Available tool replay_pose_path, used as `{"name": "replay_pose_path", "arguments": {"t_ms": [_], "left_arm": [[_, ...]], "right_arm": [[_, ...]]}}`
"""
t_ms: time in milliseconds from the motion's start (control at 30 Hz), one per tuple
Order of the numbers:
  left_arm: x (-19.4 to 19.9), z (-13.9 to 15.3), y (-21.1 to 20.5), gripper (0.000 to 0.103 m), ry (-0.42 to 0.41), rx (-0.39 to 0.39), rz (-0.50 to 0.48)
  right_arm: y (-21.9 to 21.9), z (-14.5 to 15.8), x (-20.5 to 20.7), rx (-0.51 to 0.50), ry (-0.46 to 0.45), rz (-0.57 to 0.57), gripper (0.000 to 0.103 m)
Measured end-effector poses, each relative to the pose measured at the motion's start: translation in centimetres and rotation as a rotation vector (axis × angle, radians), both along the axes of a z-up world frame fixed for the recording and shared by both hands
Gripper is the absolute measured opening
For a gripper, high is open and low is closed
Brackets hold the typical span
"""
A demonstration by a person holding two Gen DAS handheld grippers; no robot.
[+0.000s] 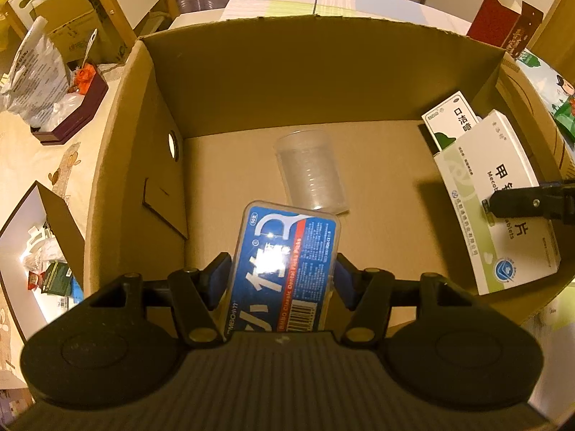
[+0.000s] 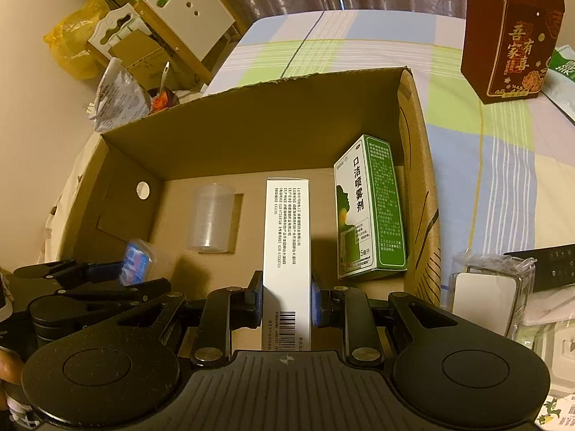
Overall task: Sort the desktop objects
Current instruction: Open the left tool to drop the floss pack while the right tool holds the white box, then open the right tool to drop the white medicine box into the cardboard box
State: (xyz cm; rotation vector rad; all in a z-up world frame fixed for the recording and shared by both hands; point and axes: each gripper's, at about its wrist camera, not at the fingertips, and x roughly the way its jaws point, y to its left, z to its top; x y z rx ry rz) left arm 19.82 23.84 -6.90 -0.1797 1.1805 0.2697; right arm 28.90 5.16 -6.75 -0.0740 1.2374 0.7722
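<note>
An open cardboard box (image 1: 251,82) (image 2: 251,133) stands on the table. My left gripper (image 1: 284,276) is shut on a blue dental floss case (image 1: 284,258) and holds it over the box's near side; the case also shows in the right wrist view (image 2: 134,260). My right gripper (image 2: 285,300) is shut on a long white medicine box (image 2: 285,237) above the box floor, which also shows in the left wrist view (image 1: 499,194). A clear plastic cup (image 1: 311,172) (image 2: 210,215) lies on the box floor. A green and white spray box (image 2: 370,208) (image 1: 451,118) stands in the far right corner.
A dark red gift box (image 2: 510,39) stands on the striped cloth behind. A wrapped white item (image 2: 485,301) and a black remote (image 2: 553,265) lie right of the box. Bags and a dark red tray (image 1: 68,107) clutter the left side.
</note>
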Motion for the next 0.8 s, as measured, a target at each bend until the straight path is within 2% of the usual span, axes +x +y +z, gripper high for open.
{"name": "replay_pose_path", "arguments": {"t_ms": [300,633,667,700,733,800], "left_arm": [[0.0,0.5,-0.3,0.067,-0.015,0.008,-0.003],[-0.1,1.2,-0.4,0.071,-0.042,0.013,-0.004],[-0.1,1.2,-0.4,0.071,-0.042,0.014,-0.004],[0.0,1.2,-0.4,0.071,-0.042,0.015,-0.004],[0.0,1.2,-0.5,0.071,-0.041,0.015,-0.005],[0.0,1.2,-0.6,0.073,-0.044,0.010,-0.009]], "right_arm": [[0.2,-0.3,-0.2,-0.001,0.003,-0.009,0.023],[0.4,-0.2,-0.4,0.050,0.011,0.009,0.024],[0.4,-0.2,-0.4,0.055,0.012,0.011,0.031],[0.4,-0.2,-0.4,0.060,0.013,0.013,0.055],[0.4,-0.2,-0.4,0.065,0.014,0.015,0.065],[0.4,-0.1,-0.5,0.073,0.014,0.019,0.065]]}}
